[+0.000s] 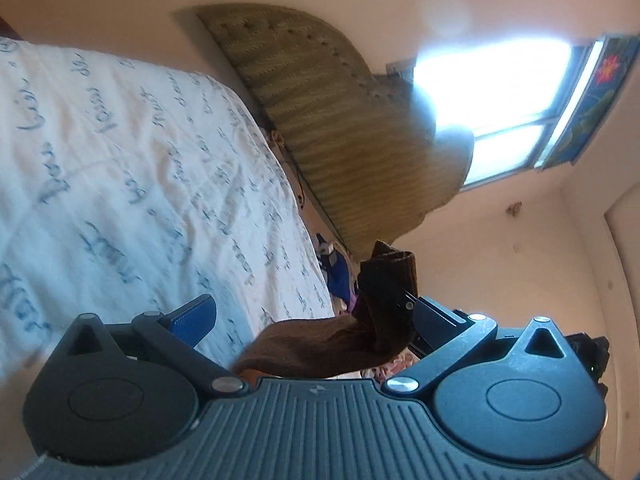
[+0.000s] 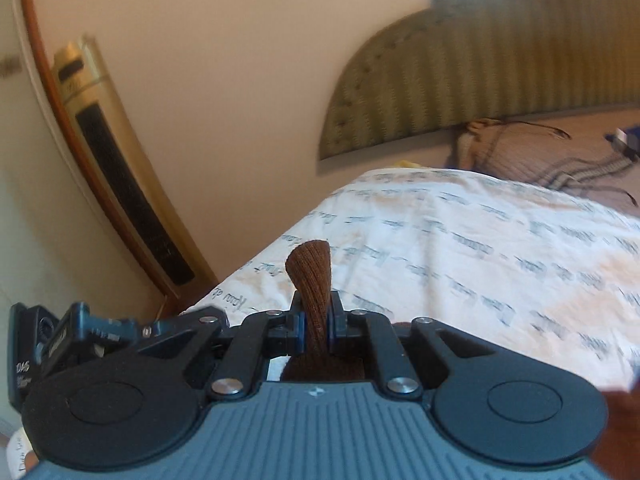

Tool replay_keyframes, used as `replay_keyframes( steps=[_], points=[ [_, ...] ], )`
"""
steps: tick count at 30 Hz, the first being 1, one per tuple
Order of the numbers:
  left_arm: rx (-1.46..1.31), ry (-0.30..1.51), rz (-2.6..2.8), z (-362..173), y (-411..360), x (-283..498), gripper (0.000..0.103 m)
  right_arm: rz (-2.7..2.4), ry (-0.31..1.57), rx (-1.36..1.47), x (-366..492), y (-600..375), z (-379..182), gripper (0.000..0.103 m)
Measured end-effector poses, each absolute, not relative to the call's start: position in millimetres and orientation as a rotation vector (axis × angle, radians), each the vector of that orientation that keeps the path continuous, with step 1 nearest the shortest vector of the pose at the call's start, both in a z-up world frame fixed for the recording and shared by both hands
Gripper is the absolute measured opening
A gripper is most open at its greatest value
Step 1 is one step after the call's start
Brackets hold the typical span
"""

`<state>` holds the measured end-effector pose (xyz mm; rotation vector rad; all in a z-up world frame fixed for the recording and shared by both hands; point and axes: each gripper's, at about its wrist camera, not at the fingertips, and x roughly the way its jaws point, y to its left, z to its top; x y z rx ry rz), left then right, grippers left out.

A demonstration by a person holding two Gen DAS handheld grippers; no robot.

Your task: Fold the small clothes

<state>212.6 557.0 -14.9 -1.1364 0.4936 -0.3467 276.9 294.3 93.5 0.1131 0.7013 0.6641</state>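
The bed [image 2: 480, 240] fills most of both views, covered by a white quilt [image 1: 120, 160] printed with blue-grey script. Behind it stands an olive, ribbed headboard [image 2: 500, 76] with a curved top, against a plain cream wall. In your left wrist view a bright window [image 1: 500, 96] glares beside a blue flowered curtain [image 1: 592, 100]. In your right wrist view a gold tower appliance [image 2: 120, 168] leans along the wall at the left, and a grey striped cloth [image 2: 560, 160] lies rumpled near the headboard.

Your left tool [image 1: 316, 312] is rolled hard onto its side, so the bed runs up the left of its picture and the window sits on edge. Its fingers stand wide apart, the blue pad [image 1: 196, 316] well clear of the opposite one. The brown sock [image 1: 348, 340] drapes across that gap without being pinched; its far end rises by the right finger, where a dark part of another tool sits against it.

Your right tool [image 2: 316, 324] is held nearly level, tilted slightly, pointing across the bed towards the headboard. It is clenched on the brown sock [image 2: 312, 280], whose ribbed end sticks up above the pads, just over the quilt. The other tool's dark body shows at the lower left.
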Motion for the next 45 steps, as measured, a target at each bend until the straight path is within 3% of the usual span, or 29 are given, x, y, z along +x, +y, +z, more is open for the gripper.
replay_keyframes(
  steps=[7, 12, 15, 17, 18, 19, 20, 29, 34, 37, 42, 44, 45],
  points=[
    [-0.990, 0.583, -0.496, 10, 463, 209, 0.103, 0.593, 0.694, 0.256, 246, 184, 57, 0.010],
    [-0.930, 0.686, -0.521, -1, 410, 216, 0.103, 0.502, 0.733, 0.288, 238, 131, 13, 0.010],
    [-0.847, 0.757, -0.458, -18, 391, 231, 0.103, 0.460, 0.825, 0.346, 243, 112, -17, 0.015],
    [-0.864, 0.873, -0.445, -42, 383, 245, 0.103, 0.438, 0.883, 0.411, 242, 100, -31, 0.041],
    [-0.854, 0.894, -0.424, -53, 382, 246, 0.103, 0.430, 0.876, 0.420, 239, 96, -30, 0.071],
    [-0.820, 0.872, -0.424, -56, 378, 244, 0.103, 0.438, 0.852, 0.425, 232, 93, -27, 0.094],
    [-0.770, 0.863, -0.430, -54, 374, 243, 0.103, 0.431, 0.820, 0.407, 224, 90, -21, 0.099],
    [-0.698, 0.845, -0.366, 0, 409, 232, 0.103, 0.334, 0.927, 0.506, 215, 58, -15, 0.100],
    [-0.598, 0.939, -0.300, -1, 436, 262, 0.103, 0.386, 0.958, 0.694, 181, 25, -33, 0.100],
    [-0.588, 1.031, -0.294, -15, 438, 280, 0.103, 0.408, 0.966, 0.781, 171, 13, -43, 0.099],
    [-0.555, 0.999, -0.322, -16, 427, 277, 0.103, 0.451, 0.996, 0.811, 173, 28, -49, 0.095],
    [-0.538, 0.995, -0.332, -15, 422, 274, 0.103, 0.449, 0.990, 0.816, 179, 34, -53, 0.057],
    [-0.538, 1.006, -0.336, -17, 419, 275, 0.103, 0.456, 1.016, 0.838, 185, 36, -60, 0.007]
  ],
)
